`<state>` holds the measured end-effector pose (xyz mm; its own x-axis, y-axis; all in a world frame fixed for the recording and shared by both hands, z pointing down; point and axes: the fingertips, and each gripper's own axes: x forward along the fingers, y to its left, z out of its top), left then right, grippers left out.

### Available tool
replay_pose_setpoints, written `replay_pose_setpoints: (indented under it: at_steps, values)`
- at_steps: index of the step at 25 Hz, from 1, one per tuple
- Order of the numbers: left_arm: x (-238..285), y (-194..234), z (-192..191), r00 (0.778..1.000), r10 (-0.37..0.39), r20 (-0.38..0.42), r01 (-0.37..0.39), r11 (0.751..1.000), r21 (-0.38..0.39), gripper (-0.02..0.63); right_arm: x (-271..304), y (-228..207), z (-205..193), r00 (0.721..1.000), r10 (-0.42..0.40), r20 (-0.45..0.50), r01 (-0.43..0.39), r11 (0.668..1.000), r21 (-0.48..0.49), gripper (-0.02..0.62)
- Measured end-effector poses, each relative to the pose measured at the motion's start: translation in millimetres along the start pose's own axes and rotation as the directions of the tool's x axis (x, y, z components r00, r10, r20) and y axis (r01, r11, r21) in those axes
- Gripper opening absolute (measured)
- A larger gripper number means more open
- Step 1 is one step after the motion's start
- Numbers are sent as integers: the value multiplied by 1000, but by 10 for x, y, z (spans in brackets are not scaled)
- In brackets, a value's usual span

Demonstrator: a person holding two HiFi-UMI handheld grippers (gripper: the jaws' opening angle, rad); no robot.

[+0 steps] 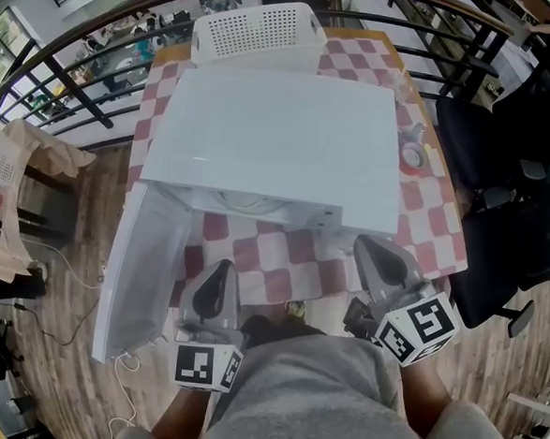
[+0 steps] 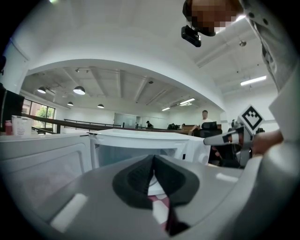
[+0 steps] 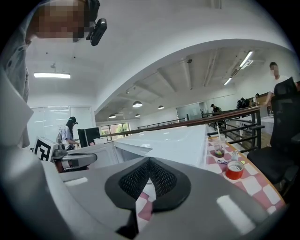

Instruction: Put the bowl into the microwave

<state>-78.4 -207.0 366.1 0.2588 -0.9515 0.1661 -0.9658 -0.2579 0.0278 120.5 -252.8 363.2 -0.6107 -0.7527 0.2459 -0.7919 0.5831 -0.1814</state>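
— What was carried by the surface?
— A surface covered with a red-and-white checked cloth [image 1: 286,262] was seen, and most of it was taken up by a large white microwave [image 1: 271,139]. Its white door [image 1: 140,270] was swung wide open to the left, past the surface's edge. A white perforated plastic basket [image 1: 258,30] was set just behind the microwave. A small red-rimmed round container [image 3: 234,169] and a clear plastic cup with a straw [image 3: 218,149] were left near the right edge.
— And where was the bowl?
— Only a pale curved rim [image 1: 250,201] could be made out just inside the microwave's open front; whether that was the bowl could not be told.
— How were the tools held?
— The left hand-held gripper [image 1: 220,274] and the right hand-held gripper [image 1: 376,251] were held low at the near edge, before the opening and well apart from each other. In each gripper view the jaws were seen pressed together, with nothing gripped between them.
— What was seen of the room?
— A wooden plank floor [image 1: 74,266] was seen below, with a black metal railing [image 1: 79,73] curved round the far side and black office chairs [image 1: 506,136] at the right. Round ceiling lamps [image 2: 79,90] were hung over an open office, where people were seen far off.
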Motion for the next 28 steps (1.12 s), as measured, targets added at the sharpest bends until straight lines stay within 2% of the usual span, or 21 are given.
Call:
replay_pose_setpoints:
  at_steps: [6, 10, 14, 28]
  values:
    - [-103, 90, -1, 1000, -16, 1, 16, 999, -50, 12, 27, 187, -62, 1000, 9, -15, -9, 1000, 5, -2]
    - [-279, 115, 34, 1000, -29, 7, 29, 999, -29, 11, -19, 379, -134, 1000, 0, -28, 0, 1000, 2, -2]
    - [-549, 132, -3, 999, -42, -7, 42, 998, -37, 12, -173, 597, -150, 1000, -18, -19, 18, 1000, -3, -2]
    - [-1832, 142, -42, 998, -50, 30, 51, 998, -28, 12, -959, 1486, -307, 996, -91, -14, 91, 995, -33, -2]
